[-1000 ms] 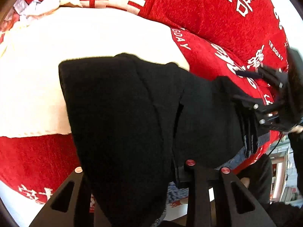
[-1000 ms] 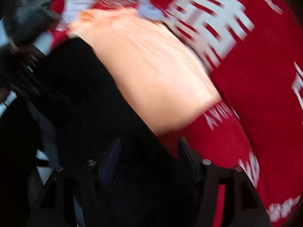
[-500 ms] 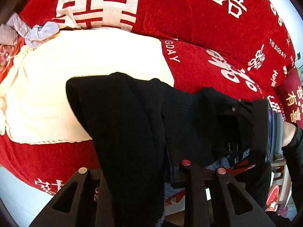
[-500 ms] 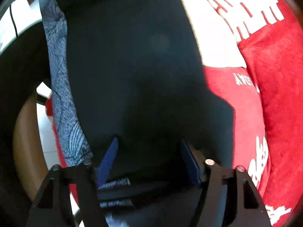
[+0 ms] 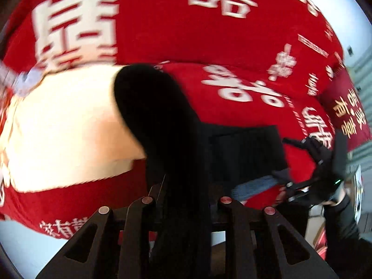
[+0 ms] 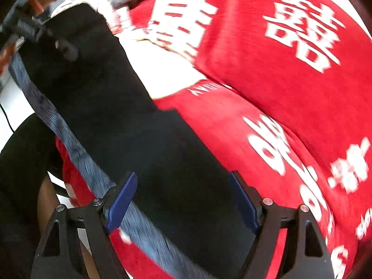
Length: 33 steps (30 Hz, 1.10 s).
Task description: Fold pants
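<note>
The black pants (image 5: 167, 125) lie across the front of a red sofa, with a blue-grey patterned inner band (image 6: 76, 153) along their near edge. My left gripper (image 5: 186, 200) is shut on a bunched fold of the pants, which drapes over its fingers. My right gripper (image 6: 186, 200) is open, its blue-padded fingers (image 6: 123, 200) standing to either side of the flat black cloth. In the left wrist view the right gripper (image 5: 309, 162) sits at the pants' right end. In the right wrist view the left gripper (image 6: 41, 34) sits at the far left end.
The sofa has a red cover with white characters (image 5: 232, 93). A cream towel (image 5: 65, 125) lies on the seat under the pants' left part; it also shows in the right wrist view (image 6: 167, 79). Crumpled clothes (image 5: 21, 79) lie at the far left.
The left gripper has gathered the pants into a narrower fold and swung right. The right gripper has let go of the cloth and drawn back; its fingers now stand open.
</note>
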Each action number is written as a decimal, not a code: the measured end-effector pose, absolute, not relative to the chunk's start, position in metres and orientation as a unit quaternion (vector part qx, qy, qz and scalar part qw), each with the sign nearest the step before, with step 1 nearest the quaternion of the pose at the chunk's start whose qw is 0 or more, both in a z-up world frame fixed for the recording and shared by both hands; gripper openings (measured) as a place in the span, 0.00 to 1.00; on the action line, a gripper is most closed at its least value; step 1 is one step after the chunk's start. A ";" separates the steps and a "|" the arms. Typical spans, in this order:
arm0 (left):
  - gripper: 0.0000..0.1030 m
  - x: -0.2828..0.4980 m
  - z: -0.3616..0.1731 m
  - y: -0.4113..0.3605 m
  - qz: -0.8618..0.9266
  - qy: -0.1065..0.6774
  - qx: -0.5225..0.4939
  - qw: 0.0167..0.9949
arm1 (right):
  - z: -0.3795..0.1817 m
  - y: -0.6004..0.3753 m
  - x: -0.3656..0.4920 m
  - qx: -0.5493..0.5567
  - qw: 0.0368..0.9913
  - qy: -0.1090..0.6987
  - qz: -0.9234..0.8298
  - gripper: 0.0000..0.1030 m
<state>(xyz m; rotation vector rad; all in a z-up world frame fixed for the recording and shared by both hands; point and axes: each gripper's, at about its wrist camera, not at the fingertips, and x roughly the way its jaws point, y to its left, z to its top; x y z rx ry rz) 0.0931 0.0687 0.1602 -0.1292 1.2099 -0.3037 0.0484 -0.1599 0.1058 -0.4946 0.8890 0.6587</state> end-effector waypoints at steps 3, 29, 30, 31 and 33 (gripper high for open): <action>0.22 0.102 0.177 0.003 -0.163 0.568 -0.021 0.807 | 0.104 -0.206 0.040 -0.209 0.840 0.420 0.272 0.80; 0.56 0.158 0.086 -0.247 -0.189 0.649 0.083 0.732 | 0.067 -0.360 -0.006 -0.010 0.877 0.452 0.160 0.81; 0.56 0.156 0.096 -0.248 -0.201 0.643 0.077 0.735 | 0.068 -0.357 -0.006 -0.015 0.877 0.453 0.160 0.81; 0.56 0.151 0.110 -0.246 -0.215 0.634 0.069 0.740 | 0.068 -0.355 -0.006 -0.018 0.876 0.454 0.160 0.81; 0.76 0.144 0.130 -0.237 -0.232 0.614 0.054 0.752 | 0.072 -0.352 -0.009 -0.028 0.879 0.452 0.151 0.81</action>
